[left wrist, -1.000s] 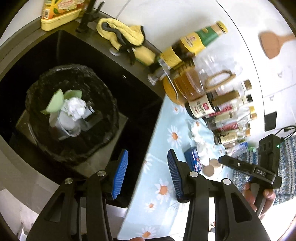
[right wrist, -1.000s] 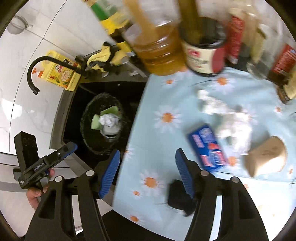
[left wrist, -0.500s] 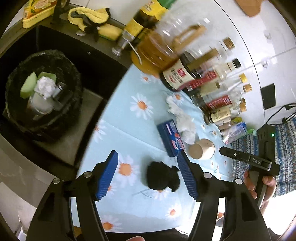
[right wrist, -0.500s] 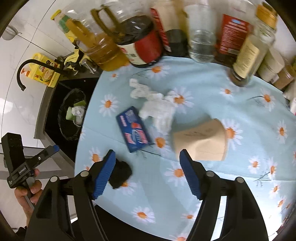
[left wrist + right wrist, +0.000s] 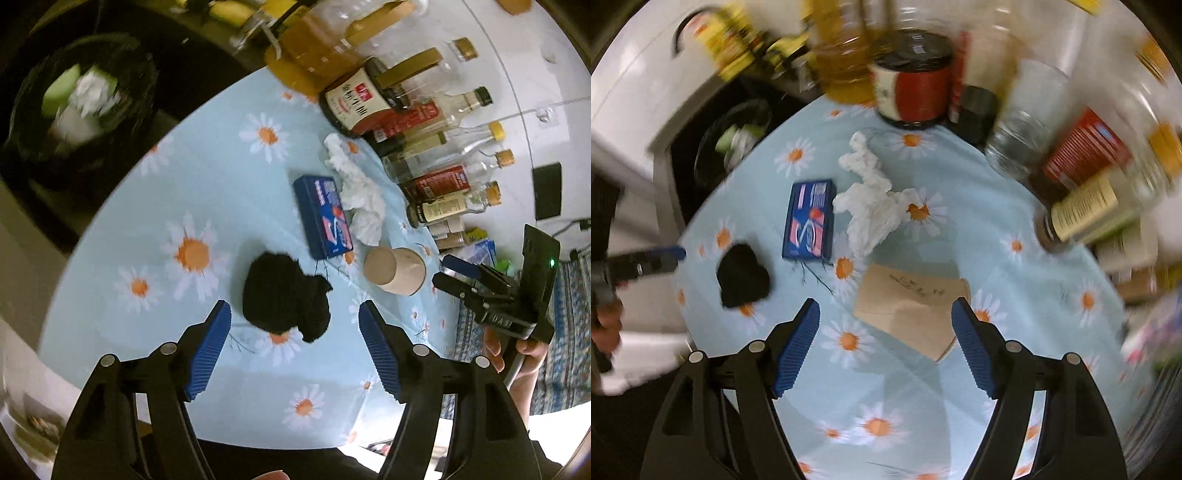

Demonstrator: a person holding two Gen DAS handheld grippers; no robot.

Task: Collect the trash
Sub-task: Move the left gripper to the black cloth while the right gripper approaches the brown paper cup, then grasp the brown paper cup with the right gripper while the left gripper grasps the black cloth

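Note:
Trash lies on a blue daisy-print tablecloth [image 5: 207,184]: a black crumpled wad [image 5: 284,295], a blue box [image 5: 323,218], a crumpled white tissue [image 5: 358,192] and a brown paper cup [image 5: 395,271] on its side. My left gripper [image 5: 295,350] is open, just short of the black wad, which sits between its fingers. My right gripper [image 5: 886,347] is open with the paper cup [image 5: 912,306] between its fingers; it also shows in the left wrist view [image 5: 458,277]. In the right wrist view the wad [image 5: 742,275], box [image 5: 810,219] and tissue [image 5: 871,201] lie left and ahead.
A black-lined bin [image 5: 81,96] holding white and green trash sits in the dark sink at the left, also in the right wrist view [image 5: 735,140]. A row of sauce and oil bottles [image 5: 424,147] lines the table's far edge.
Both grippers have swung from the sink and bin over to the table. The left one now faces the black wad, the right one the paper cup. Both stay open.

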